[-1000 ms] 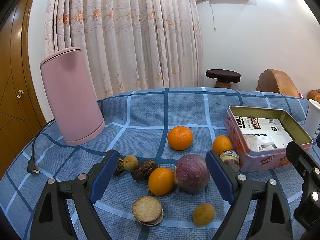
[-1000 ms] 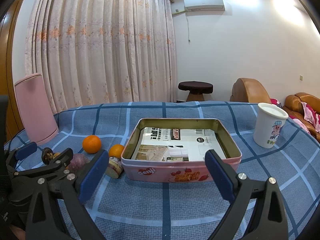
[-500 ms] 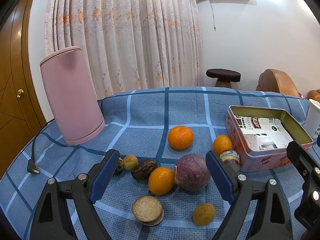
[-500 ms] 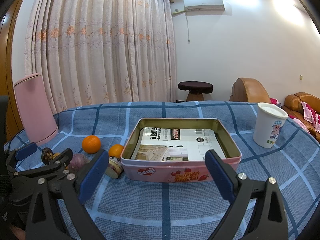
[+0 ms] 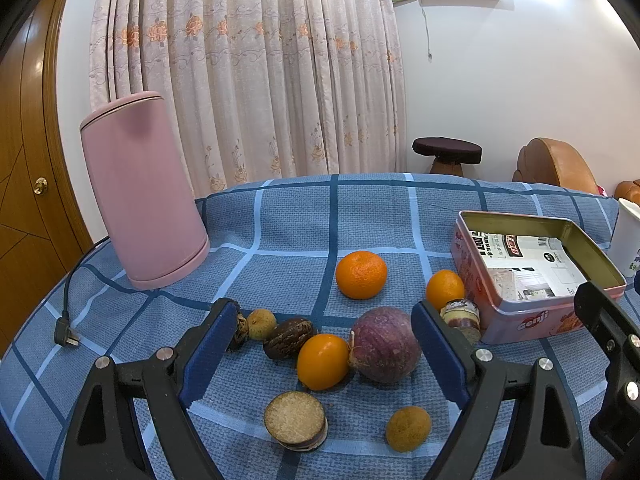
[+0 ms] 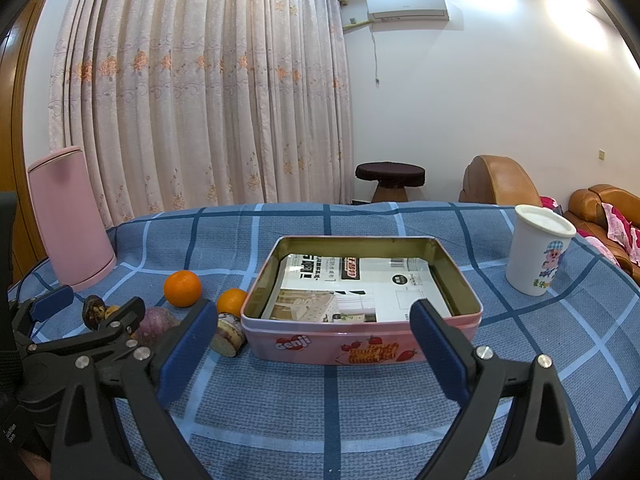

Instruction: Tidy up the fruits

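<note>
Loose fruit lies on the blue checked cloth in the left wrist view: an orange [image 5: 361,275], a smaller orange [image 5: 444,289], a yellow-orange fruit [image 5: 323,361], a purple round fruit [image 5: 385,344], a dark wrinkled fruit [image 5: 288,337], two small tan fruits [image 5: 261,323] [image 5: 408,428] and a cut half [image 5: 295,424]. My left gripper [image 5: 324,354] stands open over this cluster, holding nothing. A pink tin [image 6: 362,340], lined with printed paper, sits ahead of my right gripper [image 6: 314,346], which is open and holds nothing. The tin [image 5: 532,312] is right of the fruit.
A tall pink kettle [image 5: 142,188] with a cord and plug [image 5: 64,334] stands at the back left. A white cup [image 6: 538,250] stands right of the tin. Curtains, a stool and brown sofas lie beyond the table. The left gripper [image 6: 72,320] shows in the right wrist view.
</note>
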